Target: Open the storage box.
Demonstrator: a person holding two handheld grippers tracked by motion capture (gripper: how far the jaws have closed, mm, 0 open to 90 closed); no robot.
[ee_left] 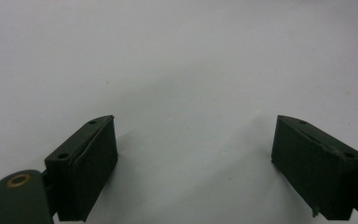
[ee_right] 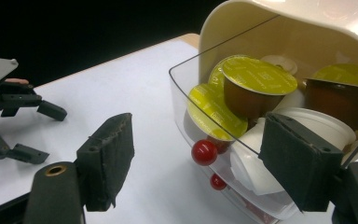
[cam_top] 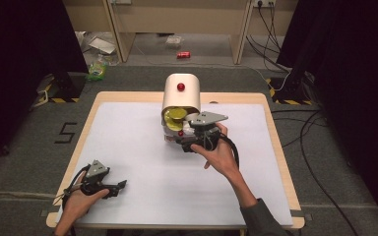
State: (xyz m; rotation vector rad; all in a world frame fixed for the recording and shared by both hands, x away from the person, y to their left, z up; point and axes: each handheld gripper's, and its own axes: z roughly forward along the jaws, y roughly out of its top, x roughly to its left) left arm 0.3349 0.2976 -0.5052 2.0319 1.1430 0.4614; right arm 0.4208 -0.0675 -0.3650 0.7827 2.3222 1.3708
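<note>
A: Where does the work stand?

B: Early, I'd judge. The cream plastic capsule dispenser with a red knob on top (cam_top: 181,93) sits at the far middle of the white tabletop (cam_top: 142,162), its clear drawer (ee_right: 182,88) pulled open and full of yellow-lidded coffee capsules (ee_right: 259,75).

A: And the right tool (ee_right: 205,158)?

B: Released, jaws apart, one outside the drawer's wall and one at the white capsule (ee_right: 307,122) inside (nothing pinched yet). No capsule lies out on the tabletop.

A: The left tool (cam_top: 120,186)?

B: Released too, resting near the front left corner, well apart from the dispenser. Picking a capsule out is what's left.
</note>
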